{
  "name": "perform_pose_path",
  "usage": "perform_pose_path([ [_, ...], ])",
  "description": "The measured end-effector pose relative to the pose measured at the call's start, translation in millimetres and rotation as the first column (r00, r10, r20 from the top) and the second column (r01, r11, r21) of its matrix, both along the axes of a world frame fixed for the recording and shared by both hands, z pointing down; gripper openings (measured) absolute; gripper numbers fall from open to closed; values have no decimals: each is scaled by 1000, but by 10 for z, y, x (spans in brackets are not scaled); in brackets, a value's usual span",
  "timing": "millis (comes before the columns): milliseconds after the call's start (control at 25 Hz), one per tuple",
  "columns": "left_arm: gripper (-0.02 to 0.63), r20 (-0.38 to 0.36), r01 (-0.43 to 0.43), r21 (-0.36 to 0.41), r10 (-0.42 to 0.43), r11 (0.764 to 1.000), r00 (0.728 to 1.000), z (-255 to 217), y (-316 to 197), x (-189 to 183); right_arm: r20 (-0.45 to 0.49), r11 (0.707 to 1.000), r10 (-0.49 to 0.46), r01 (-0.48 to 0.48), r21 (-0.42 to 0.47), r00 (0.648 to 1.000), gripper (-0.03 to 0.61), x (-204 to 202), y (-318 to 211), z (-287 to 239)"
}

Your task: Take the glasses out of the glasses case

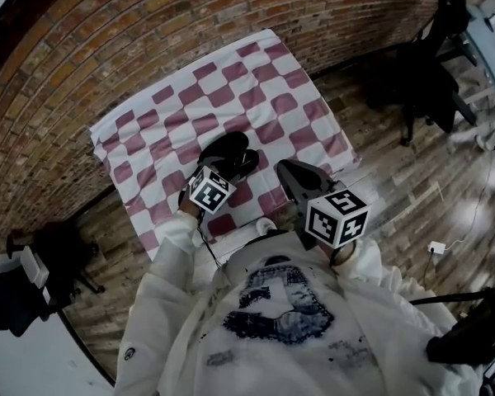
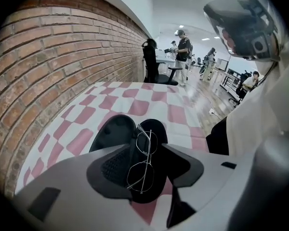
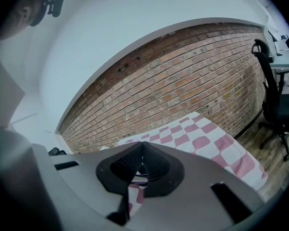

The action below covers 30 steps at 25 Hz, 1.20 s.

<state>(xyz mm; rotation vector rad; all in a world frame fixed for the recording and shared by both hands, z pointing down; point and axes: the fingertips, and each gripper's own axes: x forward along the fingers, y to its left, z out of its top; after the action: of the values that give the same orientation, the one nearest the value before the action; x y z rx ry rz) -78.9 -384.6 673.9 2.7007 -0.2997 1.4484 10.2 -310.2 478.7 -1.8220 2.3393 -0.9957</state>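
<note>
Head view: the marker cube of the left gripper (image 1: 227,170) covers its jaws and the near part of the black glasses case (image 1: 223,145), so the glasses cannot be made out here. The case lies open on a pink-and-white checked cloth (image 1: 256,81), which hides the counter beneath it. The right gripper (image 1: 285,170) hangs just right of the case, apart from it. A brick wall (image 1: 107,48) curves behind the case. To the case's right are a plank floor (image 1: 379,163) and a dark office chair (image 1: 429,81).

Left gripper view: the jaws stand apart above the case. The glasses (image 2: 143,160) lie between them in the case's dark shell, with neither pad pressing on them. The frame is thin silver wire with angular clear lenses. Far beyond the case, people (image 2: 183,44) stand at desks, too small to detail.

Right gripper view: the jaws' pads meet at their tips with nothing gripped. They block the case from sight, and only the cloth, the brick and a pale wall (image 3: 135,32) above it show.
</note>
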Motion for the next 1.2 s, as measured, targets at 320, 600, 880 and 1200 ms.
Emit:
perform_pose_path([
  [320, 175, 29, -37, -13, 38, 999, 999, 135, 29, 91, 3, 1000, 30, -30, -6, 1000, 14, 99, 62, 7],
  [600, 141, 77, -73, -1, 73, 997, 994, 225, 21, 133, 8, 999, 46, -46, -19, 999, 14, 178, 92, 28],
  [880, 98, 102, -89, -19, 91, 996, 991, 324, 57, 148, 17, 998, 58, -57, -27, 998, 14, 239, 114, 57],
  [1200, 47, 114, -79, 12, 77, 997, 991, 353, 68, 144, 24, 997, 73, -72, -32, 997, 14, 314, 164, 68],
])
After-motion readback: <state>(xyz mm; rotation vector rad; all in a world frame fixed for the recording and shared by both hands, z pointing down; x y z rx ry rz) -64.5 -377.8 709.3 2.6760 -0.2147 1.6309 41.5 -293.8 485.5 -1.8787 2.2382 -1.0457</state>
